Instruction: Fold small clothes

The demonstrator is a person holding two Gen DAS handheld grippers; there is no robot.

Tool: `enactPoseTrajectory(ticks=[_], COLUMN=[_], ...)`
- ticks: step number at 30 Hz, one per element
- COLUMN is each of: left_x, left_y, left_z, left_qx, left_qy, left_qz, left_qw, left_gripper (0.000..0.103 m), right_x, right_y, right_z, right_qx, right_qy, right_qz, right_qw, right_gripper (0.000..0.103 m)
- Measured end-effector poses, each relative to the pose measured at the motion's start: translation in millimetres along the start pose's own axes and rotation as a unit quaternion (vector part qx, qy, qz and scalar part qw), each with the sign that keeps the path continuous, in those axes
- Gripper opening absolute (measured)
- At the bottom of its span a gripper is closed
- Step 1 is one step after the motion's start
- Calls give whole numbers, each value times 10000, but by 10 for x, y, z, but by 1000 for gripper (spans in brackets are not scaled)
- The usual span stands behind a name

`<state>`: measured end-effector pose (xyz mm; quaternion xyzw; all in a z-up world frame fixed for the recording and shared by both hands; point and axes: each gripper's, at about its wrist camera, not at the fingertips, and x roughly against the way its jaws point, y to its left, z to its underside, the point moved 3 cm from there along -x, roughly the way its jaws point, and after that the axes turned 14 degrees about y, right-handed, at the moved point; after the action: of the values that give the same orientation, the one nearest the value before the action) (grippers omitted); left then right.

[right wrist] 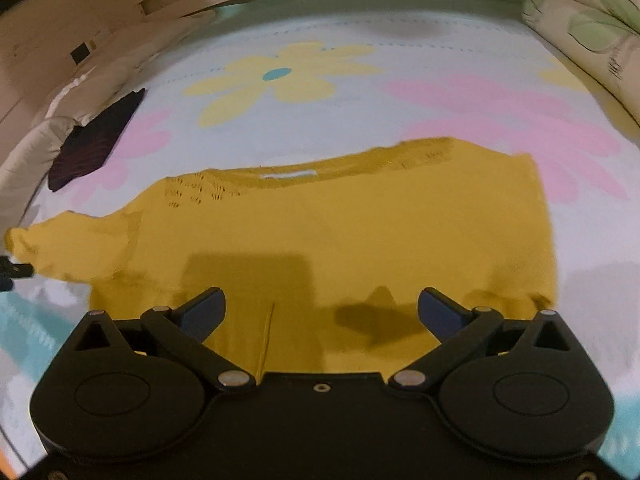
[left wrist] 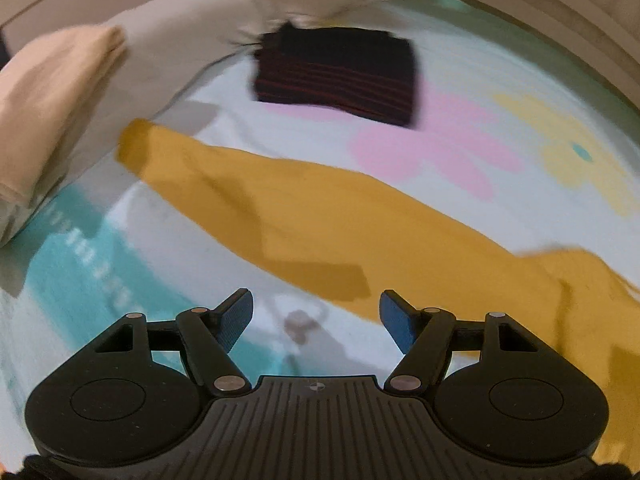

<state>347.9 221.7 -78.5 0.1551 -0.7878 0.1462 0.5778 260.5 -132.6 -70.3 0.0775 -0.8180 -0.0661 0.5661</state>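
Observation:
A mustard-yellow top (right wrist: 320,232) lies flat on the flower-print bedsheet (right wrist: 360,112), its neckline on the far side and one sleeve stretched out to the left. In the left wrist view that sleeve (left wrist: 248,196) runs slantwise across the sheet. My left gripper (left wrist: 316,320) hovers open over bare sheet just short of the sleeve's hem, nothing between its blue pads. My right gripper (right wrist: 322,316) stands wide open above the top's near edge, holding nothing. A folded dark garment with red stripes (left wrist: 336,76) sits farther back on the bed.
A folded beige cloth (left wrist: 52,108) rests on a pale pillow at the left edge of the bed. A floral pillow (right wrist: 592,36) lies at the far right. The bed frame and wall run along the back. The dark folded garment (right wrist: 96,140) shows at the left.

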Motion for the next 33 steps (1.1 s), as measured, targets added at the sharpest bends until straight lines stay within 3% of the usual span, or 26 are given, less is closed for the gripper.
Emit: enactPoseTrajectory(ticks=[5,9,15,28,29,30,31,32,33], left_x=[-149,-217,-410,-559,-556,-545,-532,-521,-491], left_y=[546,918,1274,1211,1209,1211,1209,1197,1167], left_z=[-334,-488,-653,-849,-855,-857,-856,-853,-843], left_qx=[677,1109,1472,1437,1486,1556,1644,1714,1748], left_qy=[-37,-111,-100,-720,-728,-739,-721,-684,-714], left_qz=[455,350,405,472,500,515,493,548,646], left_qw=[9967,9932,9882,9859,9849,9837,9825,9813,9799], left_gripper=[69,69,69,72,61,32,17,9,9], right_x=[-228,-454,-545,-548,-547,-547,-547,-547,-547], right_y=[102,177,296,246,243,241,239,235,233], right_z=[-120,-135,-42,-52,-55,-57,-62,-64,-70], right_qx=[209,313,828,733,737,736,728,726,725], right_qy=[-82,159,156,154,155,158,163,167,174], right_qz=[143,196,480,319,312,302,293,283,272], right_qw=[9996,9992,9953,9967,9967,9967,9968,9968,9968], right_gripper=[102,102,103,103,103,103,103,103,103])
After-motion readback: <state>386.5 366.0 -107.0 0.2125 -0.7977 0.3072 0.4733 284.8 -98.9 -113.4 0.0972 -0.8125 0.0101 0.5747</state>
